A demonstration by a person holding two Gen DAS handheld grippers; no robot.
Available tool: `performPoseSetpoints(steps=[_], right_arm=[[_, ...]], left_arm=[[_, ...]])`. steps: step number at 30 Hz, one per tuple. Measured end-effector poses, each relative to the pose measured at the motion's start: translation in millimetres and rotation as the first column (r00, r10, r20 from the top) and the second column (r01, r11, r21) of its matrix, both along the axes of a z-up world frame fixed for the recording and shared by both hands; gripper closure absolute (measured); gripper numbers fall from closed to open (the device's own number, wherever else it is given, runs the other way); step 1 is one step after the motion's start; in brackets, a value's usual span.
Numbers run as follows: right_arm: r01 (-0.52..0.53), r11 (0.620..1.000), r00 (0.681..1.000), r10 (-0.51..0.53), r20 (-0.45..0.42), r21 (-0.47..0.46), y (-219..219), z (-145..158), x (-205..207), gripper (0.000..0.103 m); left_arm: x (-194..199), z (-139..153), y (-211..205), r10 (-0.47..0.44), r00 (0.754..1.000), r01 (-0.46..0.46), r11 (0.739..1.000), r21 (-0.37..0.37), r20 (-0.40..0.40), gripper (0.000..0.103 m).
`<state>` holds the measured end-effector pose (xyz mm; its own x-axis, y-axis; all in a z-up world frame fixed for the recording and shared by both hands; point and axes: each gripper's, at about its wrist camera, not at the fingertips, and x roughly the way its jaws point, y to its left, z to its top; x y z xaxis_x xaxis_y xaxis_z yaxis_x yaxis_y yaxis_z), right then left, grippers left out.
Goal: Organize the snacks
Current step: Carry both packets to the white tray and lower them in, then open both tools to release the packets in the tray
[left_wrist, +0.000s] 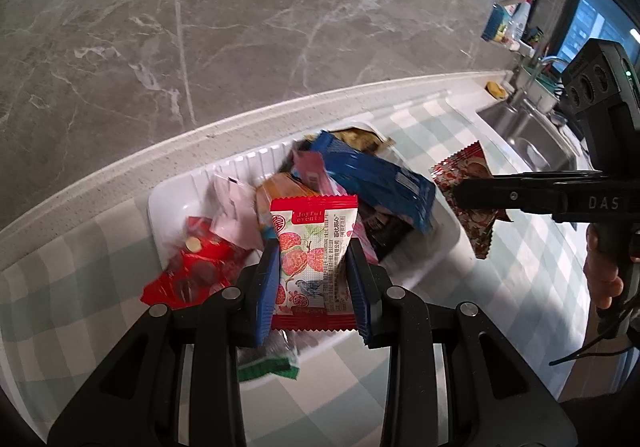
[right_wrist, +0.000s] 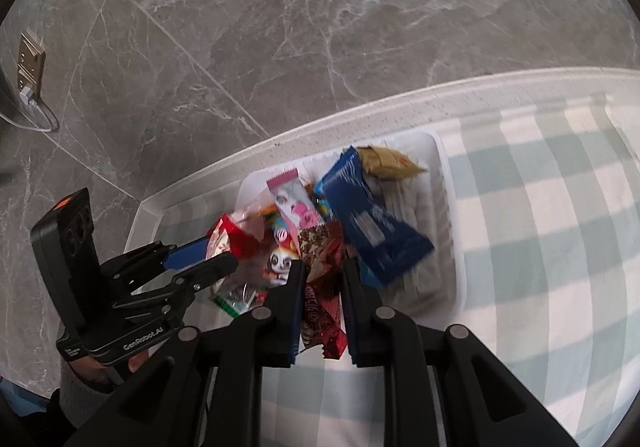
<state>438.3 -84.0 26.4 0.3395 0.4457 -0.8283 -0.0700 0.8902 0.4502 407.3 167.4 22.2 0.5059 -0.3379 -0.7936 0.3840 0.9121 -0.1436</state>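
In the left wrist view, my left gripper [left_wrist: 313, 247] is shut on a red-and-white lychee snack packet [left_wrist: 314, 267], held upright above the white tray [left_wrist: 168, 199]. The tray holds several snacks, among them a blue packet [left_wrist: 376, 179] and a red packet [left_wrist: 196, 271]. To the right, my right gripper [left_wrist: 458, 191] pinches a red patterned packet [left_wrist: 476, 223]. In the right wrist view, the right gripper [right_wrist: 323, 265] is shut on that red patterned packet [right_wrist: 320, 303], above the near side of the tray [right_wrist: 452, 207]. The left gripper [right_wrist: 222, 253] holds its packet [right_wrist: 224, 241] over the tray's left end.
The tray rests on a green-and-white checked cloth [left_wrist: 532, 247] along a marble wall [left_wrist: 240, 7]. A steel sink [left_wrist: 532, 139] and a cluttered shelf [left_wrist: 508, 19] lie at far right. A wall socket with a cable [right_wrist: 30, 63] is at left. A hand [left_wrist: 604, 279] grips the right tool.
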Motion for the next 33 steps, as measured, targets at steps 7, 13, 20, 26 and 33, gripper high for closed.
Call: performPoseSetpoints(steps=[7, 13, 20, 26, 33], right_arm=[[-0.032, 0.999, 0.999, 0.032, 0.006, -0.040, 12, -12, 26, 0.084], [-0.071, 0.994, 0.997, 0.073, 0.021, -0.083, 25, -22, 48, 0.084], [-0.106, 0.981, 0.993, 0.113, 0.035, -0.161, 39, -34, 64, 0.083], [-0.132, 0.971, 0.988, 0.144, 0.048, -0.200, 45, -38, 63, 0.080], [-0.112, 0.969, 0.987, 0.135, 0.092, -0.221, 44, -29, 56, 0.065]], left_arm=[[17, 0, 5, 0.031, 1.000, -0.031, 1.000, -0.005, 0.004, 0.073], [35, -2, 8, 0.058, 0.998, -0.058, 0.998, -0.004, 0.003, 0.073], [55, -14, 10, 0.080, 0.997, -0.080, 0.997, 0.003, -0.019, 0.071], [62, -23, 8, 0.098, 0.995, -0.098, 0.995, 0.014, -0.031, 0.063], [59, -24, 10, 0.122, 0.992, -0.121, 0.993, 0.010, -0.026, 0.053]])
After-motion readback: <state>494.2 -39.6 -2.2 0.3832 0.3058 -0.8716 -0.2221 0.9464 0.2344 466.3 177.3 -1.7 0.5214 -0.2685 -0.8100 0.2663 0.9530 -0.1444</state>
